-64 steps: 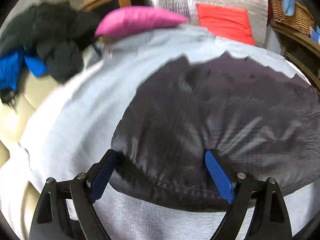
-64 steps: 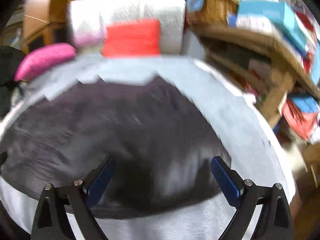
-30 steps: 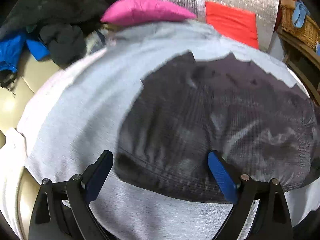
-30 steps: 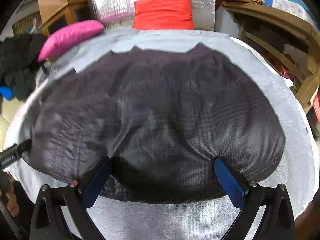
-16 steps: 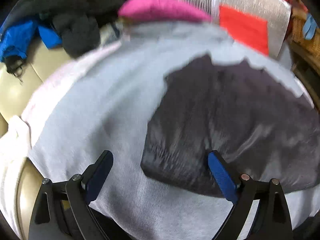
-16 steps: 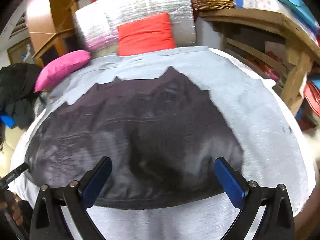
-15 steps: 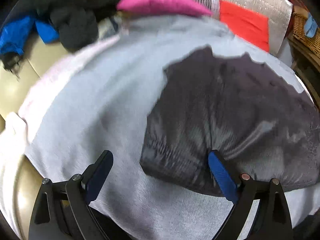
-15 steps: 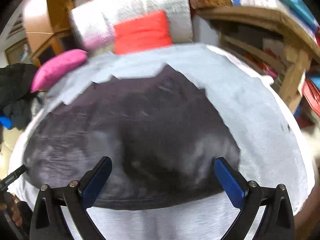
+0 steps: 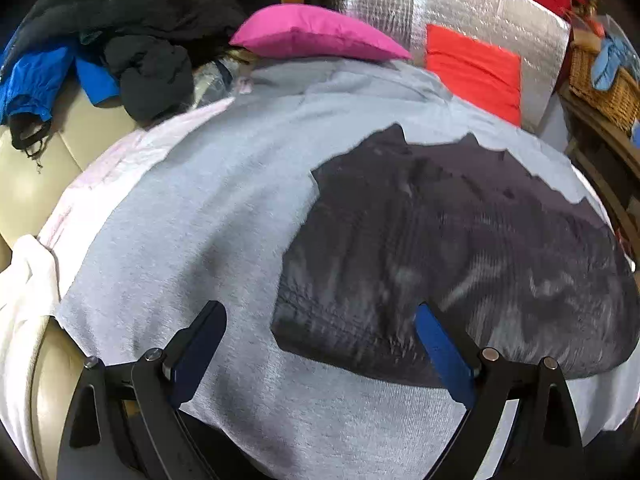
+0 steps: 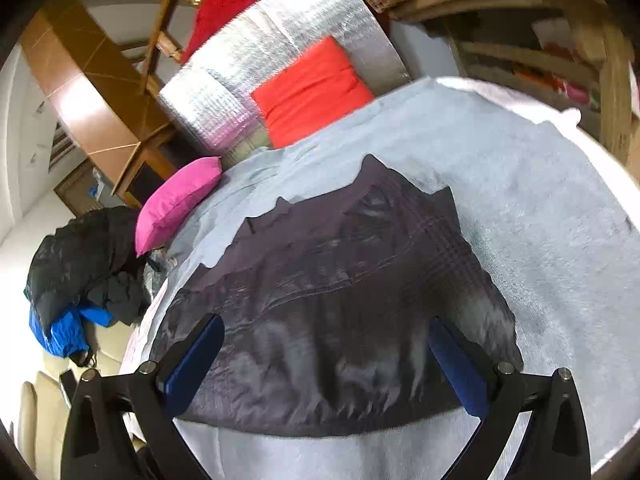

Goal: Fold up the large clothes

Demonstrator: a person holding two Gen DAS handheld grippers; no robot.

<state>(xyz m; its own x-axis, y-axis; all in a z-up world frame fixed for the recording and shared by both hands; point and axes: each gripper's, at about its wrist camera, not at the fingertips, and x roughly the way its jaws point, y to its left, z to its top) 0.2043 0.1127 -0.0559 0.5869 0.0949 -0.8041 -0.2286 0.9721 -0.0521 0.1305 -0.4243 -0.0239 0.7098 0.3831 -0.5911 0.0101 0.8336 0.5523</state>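
Observation:
A dark grey quilted garment (image 9: 460, 248) (image 10: 336, 304) lies spread flat on a light grey cloth (image 9: 192, 220) (image 10: 540, 208) that covers the work surface. My left gripper (image 9: 320, 344) is open above the garment's near left corner, its right finger over the dark fabric and its left finger over the grey cloth. My right gripper (image 10: 326, 360) is open over the garment's near hem, tilted, with both blue pads spread across the fabric. Neither holds anything.
A pink cushion (image 9: 316, 34) (image 10: 176, 200) and a red cushion (image 9: 472, 68) (image 10: 312, 92) lie at the far edge against a silver foil panel (image 10: 248, 76). A pile of black and blue clothes (image 9: 100, 44) (image 10: 80, 272) sits at the left. Wooden shelving (image 10: 560, 40) stands right.
My left gripper has shifted left, so the garment's left corner now sits between its fingers. My right gripper has rolled sideways and lifted back a little. Both stay open.

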